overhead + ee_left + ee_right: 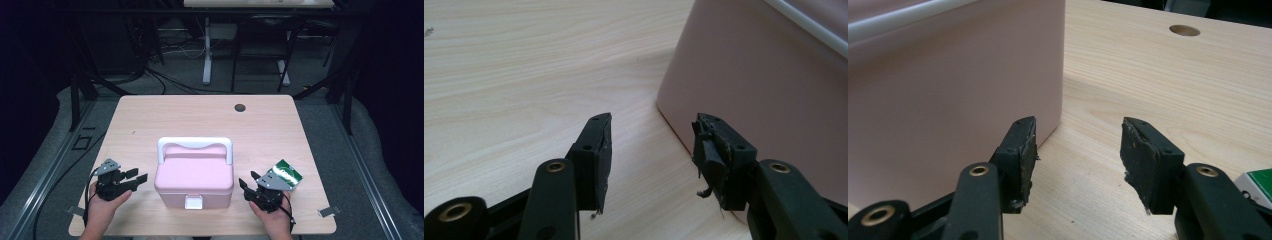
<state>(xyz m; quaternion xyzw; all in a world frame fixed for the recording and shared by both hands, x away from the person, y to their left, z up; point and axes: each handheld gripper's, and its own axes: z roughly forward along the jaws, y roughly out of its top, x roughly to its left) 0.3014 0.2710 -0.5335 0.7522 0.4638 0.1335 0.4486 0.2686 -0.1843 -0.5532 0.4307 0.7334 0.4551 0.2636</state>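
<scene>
Tongs, left (141,176): held low over the counter (210,115) near its front left corner, jaws wide apart with nothing between, tips aimed at the left wall of the box (194,175). Just beside that wall, not touching as far as can be told. Seen from the left gripper view (651,145): bare wood between the jaws, pink wall of the box (764,85) rising close behind the one on the right of that view, frayed pad on that jaw.

Box: pink, lid shut, white handle (195,144) lying across the rear of the lid, white latch (194,202) at the front. Placed at mid-counter, toward the front edge.

Tongs, right (246,181): near the front right, jaws open and empty, pointing at the right wall of the box, close to it. From the right gripper view (1078,147): box corner (998,75) just behind the jaw on the left of that view, bare counter between the jaws.

Green packet (286,173): flat on the counter just behind the right tongs.

Round hole (240,107): far edge, well apart.
</scene>
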